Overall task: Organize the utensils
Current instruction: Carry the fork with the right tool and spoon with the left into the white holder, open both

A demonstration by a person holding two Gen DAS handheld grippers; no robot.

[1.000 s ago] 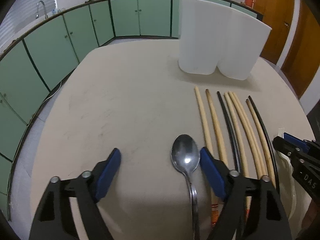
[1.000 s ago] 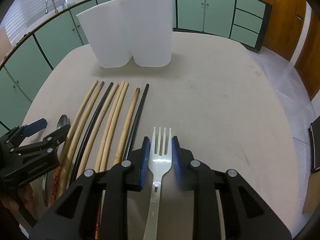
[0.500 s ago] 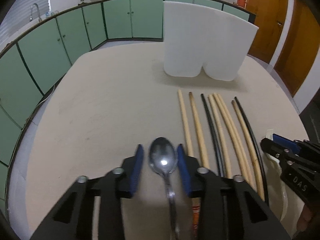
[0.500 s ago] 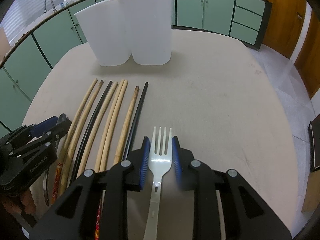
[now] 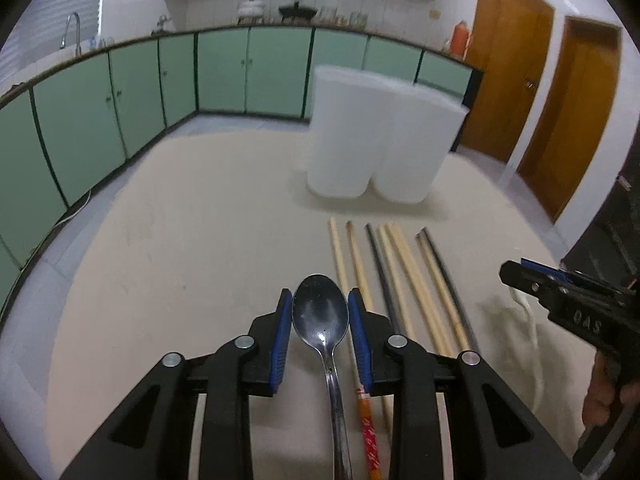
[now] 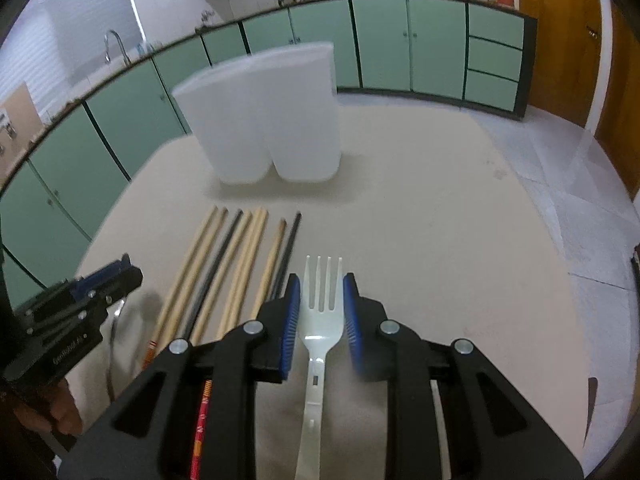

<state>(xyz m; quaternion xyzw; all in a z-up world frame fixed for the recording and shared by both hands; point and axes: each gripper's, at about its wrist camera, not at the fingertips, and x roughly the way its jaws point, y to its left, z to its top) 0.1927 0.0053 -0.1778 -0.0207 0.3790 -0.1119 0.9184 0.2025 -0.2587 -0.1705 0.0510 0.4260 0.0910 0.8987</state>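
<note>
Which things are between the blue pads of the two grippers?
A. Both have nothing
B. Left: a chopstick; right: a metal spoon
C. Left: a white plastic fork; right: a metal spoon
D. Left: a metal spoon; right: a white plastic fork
D: the left gripper has its pads against the bowl of the metal spoon, and the right gripper is shut on the white plastic fork.

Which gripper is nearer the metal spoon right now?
Left. The left gripper is shut on the metal spoon; the right gripper, beyond the chopsticks, holds the white fork.
</note>
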